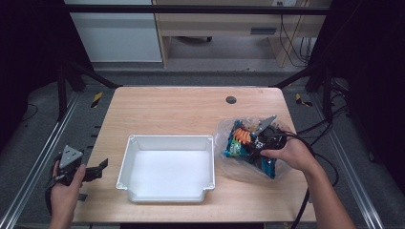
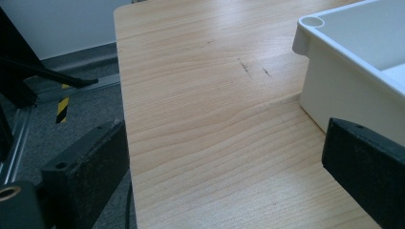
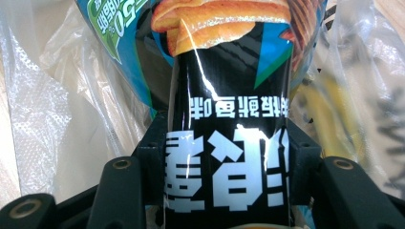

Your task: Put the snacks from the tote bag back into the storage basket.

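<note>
A clear plastic bag [image 1: 228,164] lies on the right side of the wooden table [image 1: 181,109] with several snack packs inside. My right gripper [image 1: 252,144] reaches into the bag, shut on a black snack pack [image 3: 229,95] printed with orange chips; the pack [image 1: 241,136] is pinched between both jaws of the right gripper [image 3: 227,157]. A white tray [image 1: 167,140] sits in the middle of the table with nothing in it. My left gripper [image 1: 99,169] is held at the table's left edge, open, and its jaws stand wide apart beside the tray wall [image 2: 334,86].
A green and blue pack [image 1: 231,149] lies in the bag beside the held one, and crinkled bag film [image 3: 57,95] surrounds the jaws. A dark round grommet [image 1: 231,99] is set into the table at the back. Metal frame rails run along both sides.
</note>
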